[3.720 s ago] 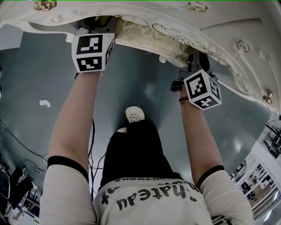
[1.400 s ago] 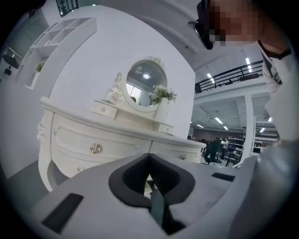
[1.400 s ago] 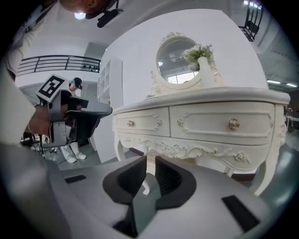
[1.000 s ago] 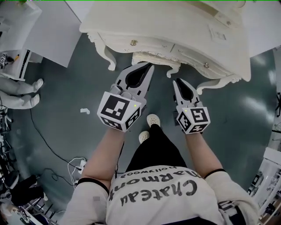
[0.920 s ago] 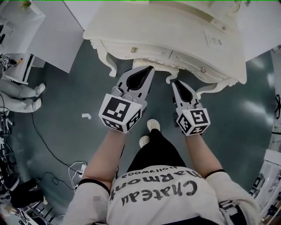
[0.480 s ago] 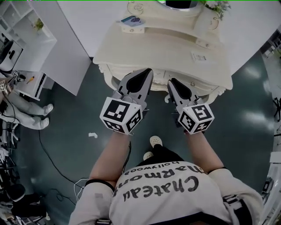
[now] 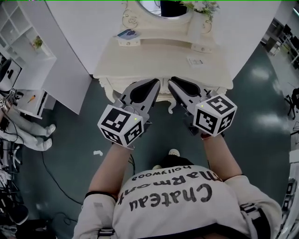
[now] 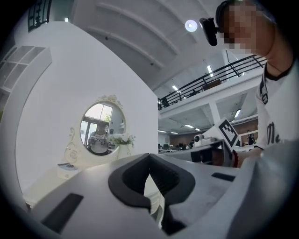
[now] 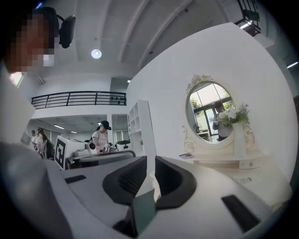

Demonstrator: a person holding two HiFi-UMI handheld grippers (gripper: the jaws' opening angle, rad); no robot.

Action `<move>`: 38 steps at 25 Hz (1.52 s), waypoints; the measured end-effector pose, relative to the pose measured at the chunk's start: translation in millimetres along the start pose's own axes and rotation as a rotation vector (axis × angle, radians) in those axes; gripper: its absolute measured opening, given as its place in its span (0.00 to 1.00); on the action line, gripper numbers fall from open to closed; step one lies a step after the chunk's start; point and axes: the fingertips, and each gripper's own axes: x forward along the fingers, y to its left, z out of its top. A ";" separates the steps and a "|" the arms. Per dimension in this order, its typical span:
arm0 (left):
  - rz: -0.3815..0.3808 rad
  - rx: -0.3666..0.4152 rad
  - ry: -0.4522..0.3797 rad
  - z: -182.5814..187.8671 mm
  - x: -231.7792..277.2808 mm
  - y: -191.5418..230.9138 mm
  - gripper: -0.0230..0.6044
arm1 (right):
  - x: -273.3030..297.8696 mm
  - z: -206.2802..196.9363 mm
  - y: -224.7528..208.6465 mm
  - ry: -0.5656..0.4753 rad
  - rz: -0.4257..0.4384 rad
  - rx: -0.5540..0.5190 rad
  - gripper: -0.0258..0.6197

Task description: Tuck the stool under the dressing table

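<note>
The stool (image 7: 169, 106) is at 12 o'clock from the person, under the front edge of the dressing table (image 7: 159, 63). Only a cream sliver and 1 curved leg show between the 2 grippers, so how deep it sits cannot be told. The left gripper (image 7: 152, 86) has its jaws clenched on nothing. The right gripper (image 7: 177, 84) has its jaws a crack apart, and nothing sits in the gap. Both hang level just before the surface's front edge, clear of the stool.

What could go wrong, as I judge it:
- The stool may stand proud of the surface's edge or askew, because the grippers and the top hide it from above. The task would then look done when it is not.
- A careless swing forward would bring the jaws against the carved front edge and jolt the things on the surface.
- A cable (image 7: 49, 163) trails on the floor (image 7: 261, 116) at 8 o'clock, so a step back that way could snag a foot.

Containers: a tall cream vase (image 7: 196, 22) at 1 o'clock on the surface holds white flowers (image 7: 202, 5) and would tip most easily if jolted. A small tray (image 7: 127, 37) at 11 o'clock holds a bluish item too small to name
</note>
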 end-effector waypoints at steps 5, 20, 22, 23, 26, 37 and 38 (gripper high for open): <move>-0.002 -0.027 0.021 -3.8 -3.9 -19.0 0.07 | -29.3 12.7 -15.0 -0.031 -0.030 -0.006 0.13; 0.173 -0.041 -0.013 -4.0 52.6 -25.4 0.07 | -55.6 2.7 -96.6 0.049 0.016 -0.056 0.13; 0.196 -0.038 -0.011 -4.5 59.1 -27.2 0.07 | -57.4 3.4 -106.2 0.044 0.029 -0.054 0.13; 0.208 -0.035 -0.011 -4.8 62.2 -28.9 0.07 | -58.3 3.5 -110.5 0.041 0.038 -0.053 0.13; 0.235 -0.030 -0.009 -8.5 71.4 -37.2 0.07 | -62.1 1.1 -122.5 0.047 0.063 -0.058 0.13; 0.354 -0.054 -0.008 -36.1 87.4 -66.6 0.07 | -84.0 -19.7 -149.2 0.087 0.160 -0.091 0.13; 0.363 -0.057 -0.009 -38.8 88.0 -69.7 0.07 | -87.1 -22.1 -150.1 0.091 0.166 -0.097 0.13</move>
